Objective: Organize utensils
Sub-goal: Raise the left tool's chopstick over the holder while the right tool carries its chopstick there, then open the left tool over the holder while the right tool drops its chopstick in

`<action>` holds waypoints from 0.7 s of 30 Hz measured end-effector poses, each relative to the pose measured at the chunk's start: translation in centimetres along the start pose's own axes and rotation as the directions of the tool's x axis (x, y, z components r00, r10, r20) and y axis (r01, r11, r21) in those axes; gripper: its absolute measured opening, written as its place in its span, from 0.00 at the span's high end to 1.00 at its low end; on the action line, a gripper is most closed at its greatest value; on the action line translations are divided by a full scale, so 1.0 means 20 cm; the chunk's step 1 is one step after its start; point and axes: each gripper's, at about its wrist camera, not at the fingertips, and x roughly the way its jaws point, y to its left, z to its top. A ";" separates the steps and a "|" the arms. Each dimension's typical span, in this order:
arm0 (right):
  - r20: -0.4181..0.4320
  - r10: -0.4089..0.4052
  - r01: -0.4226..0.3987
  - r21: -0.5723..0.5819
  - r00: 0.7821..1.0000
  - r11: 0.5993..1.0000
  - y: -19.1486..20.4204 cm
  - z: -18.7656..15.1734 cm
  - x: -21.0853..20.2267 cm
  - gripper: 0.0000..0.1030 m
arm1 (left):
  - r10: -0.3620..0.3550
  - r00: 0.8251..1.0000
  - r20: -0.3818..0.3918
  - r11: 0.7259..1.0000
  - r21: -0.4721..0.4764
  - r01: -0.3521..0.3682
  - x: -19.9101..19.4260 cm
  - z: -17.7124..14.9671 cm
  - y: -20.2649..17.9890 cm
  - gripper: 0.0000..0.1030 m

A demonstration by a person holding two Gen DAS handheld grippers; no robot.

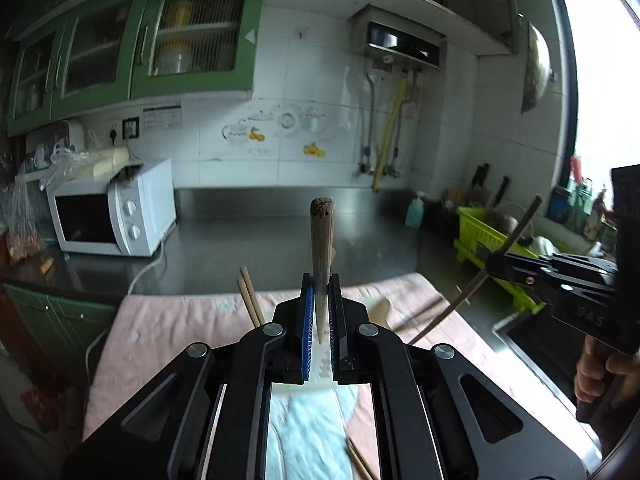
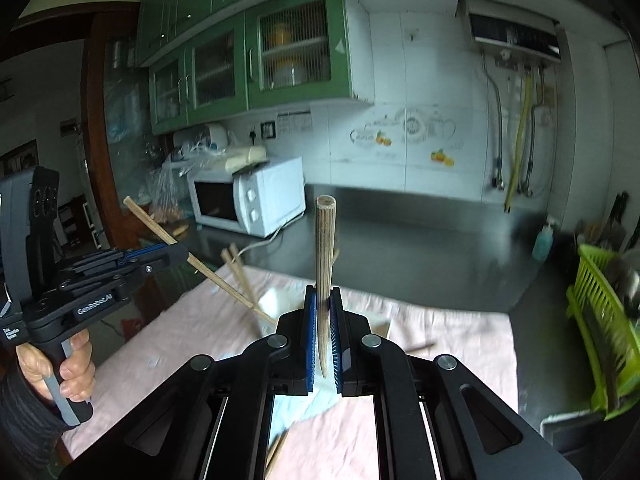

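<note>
My left gripper point(image 1: 321, 306) is shut on a dark brown chopstick point(image 1: 322, 248) that sticks up past the fingertips, thick end away from me. To its right, my right gripper point(image 1: 491, 268) grips a thin stick point(image 1: 452, 308) slanting over the pink mat point(image 1: 180, 340). In the right wrist view my right gripper point(image 2: 323, 312) is shut on a pale wooden chopstick point(image 2: 325, 256), thick end up. My left gripper point(image 2: 180, 255), held by a hand, clamps a light chopstick point(image 2: 212, 278) at a slant. Two more chopsticks point(image 1: 250, 300) lie on the mat.
A white microwave point(image 1: 112, 216) stands at the back left of the steel counter point(image 1: 260, 248). A green dish rack point(image 2: 600, 320), a blue soap bottle point(image 1: 414, 210) and a sink point(image 1: 536, 344) are on the right. A white dish point(image 2: 274, 300) sits partly hidden behind my right gripper.
</note>
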 end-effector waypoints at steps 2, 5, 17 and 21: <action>0.015 -0.023 0.023 -0.016 1.000 1.000 -0.01 0.05 0.03 0.94 | 0.018 1.000 0.003 1.000 0.002 -0.018 0.05 0.04 0.01 0.95; 0.021 -0.055 0.055 -0.034 0.998 0.998 -0.02 0.09 0.11 0.94 | 0.032 0.999 0.004 0.999 -0.007 -0.032 0.14 0.07 0.04 0.95; -0.108 -0.088 0.090 0.012 0.990 0.996 -0.15 -0.01 0.45 0.93 | 0.074 0.994 -0.084 0.997 0.001 -0.074 0.37 -0.03 0.11 0.94; -0.121 -0.095 0.097 0.017 0.988 0.995 -0.16 -0.04 0.48 0.91 | 0.063 0.994 -0.087 0.998 0.000 -0.063 0.36 -0.05 0.11 0.93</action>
